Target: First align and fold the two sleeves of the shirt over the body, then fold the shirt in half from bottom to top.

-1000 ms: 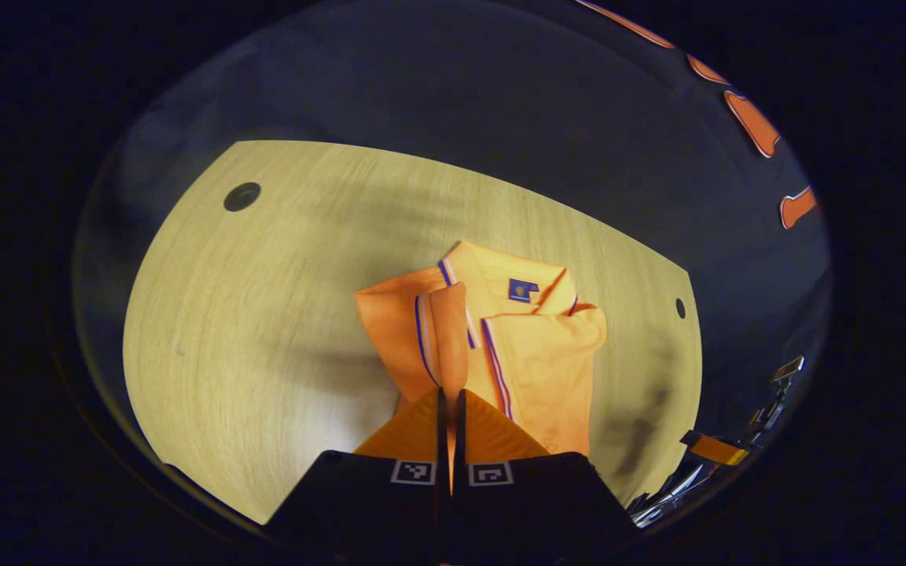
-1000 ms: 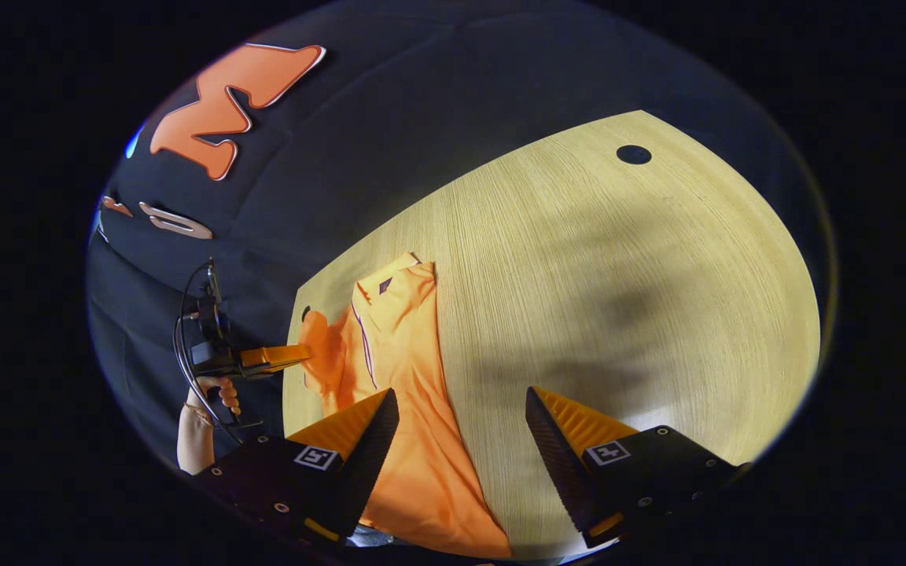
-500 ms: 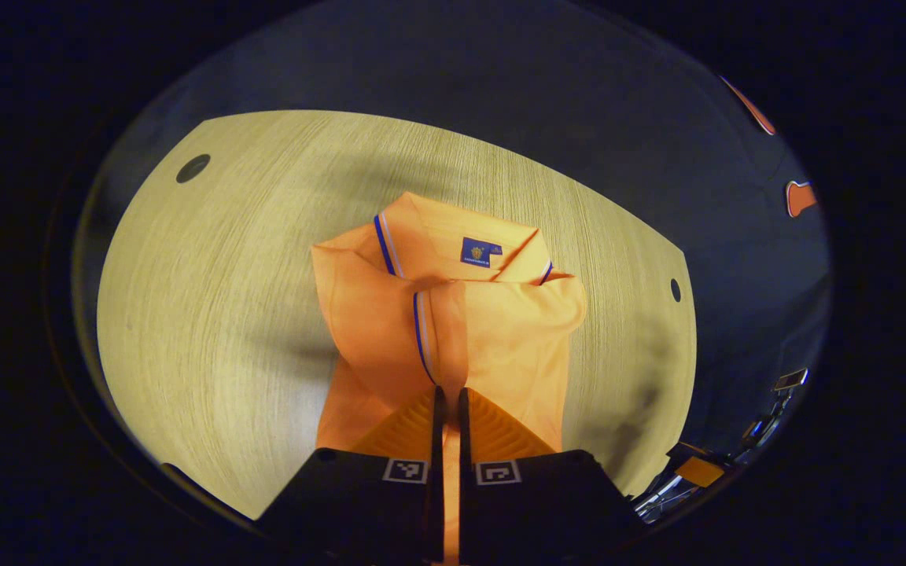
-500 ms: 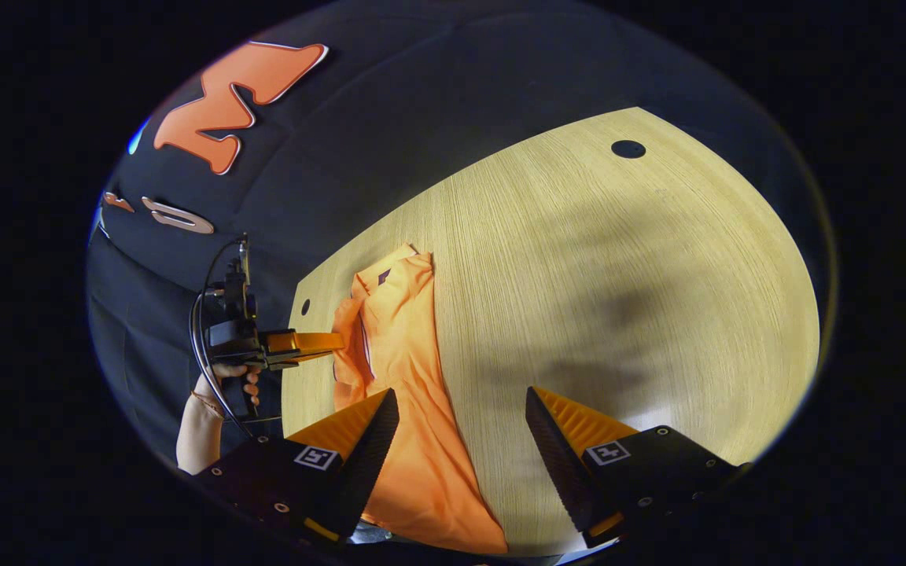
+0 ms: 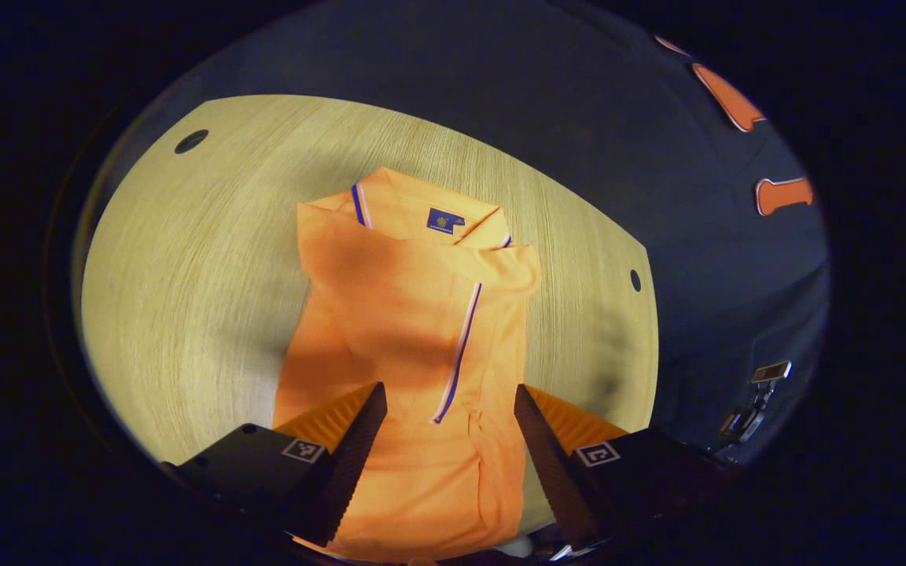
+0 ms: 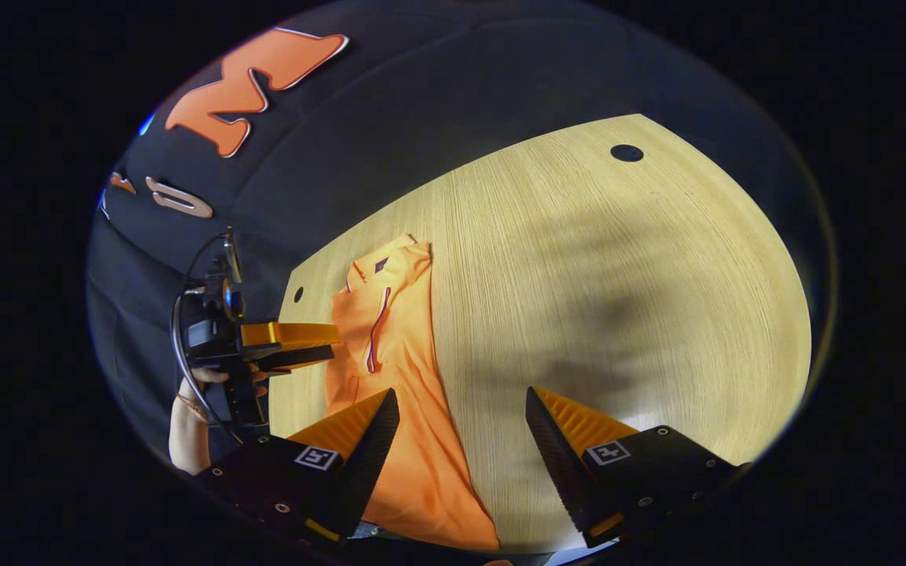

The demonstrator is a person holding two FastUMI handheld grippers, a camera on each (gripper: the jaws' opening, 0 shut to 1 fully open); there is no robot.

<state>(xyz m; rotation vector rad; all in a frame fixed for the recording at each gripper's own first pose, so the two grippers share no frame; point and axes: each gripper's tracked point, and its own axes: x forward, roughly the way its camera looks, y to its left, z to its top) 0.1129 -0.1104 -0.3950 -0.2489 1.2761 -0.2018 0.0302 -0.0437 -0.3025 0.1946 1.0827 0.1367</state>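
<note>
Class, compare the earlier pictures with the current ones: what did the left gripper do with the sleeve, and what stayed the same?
The left gripper carried the pinched sleeve across the shirt, laid it flat on the body, then opened and let go. The right gripper stayed open above the shirt's lower part, and the shirt kept its place on the table.

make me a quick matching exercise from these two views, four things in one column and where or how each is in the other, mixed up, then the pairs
Things
1. orange polo shirt
2. left tool
3. right tool
4. small blue neck label

Places or states
A. open, over the shirt's lower part, nothing held
B. lying on the wooden table, sleeves folded over the body
C. inside the collar, at the shirt's far end
D. open, over the shirt's edge and bare table

Pairs: 1-B, 2-A, 3-D, 4-C
</note>
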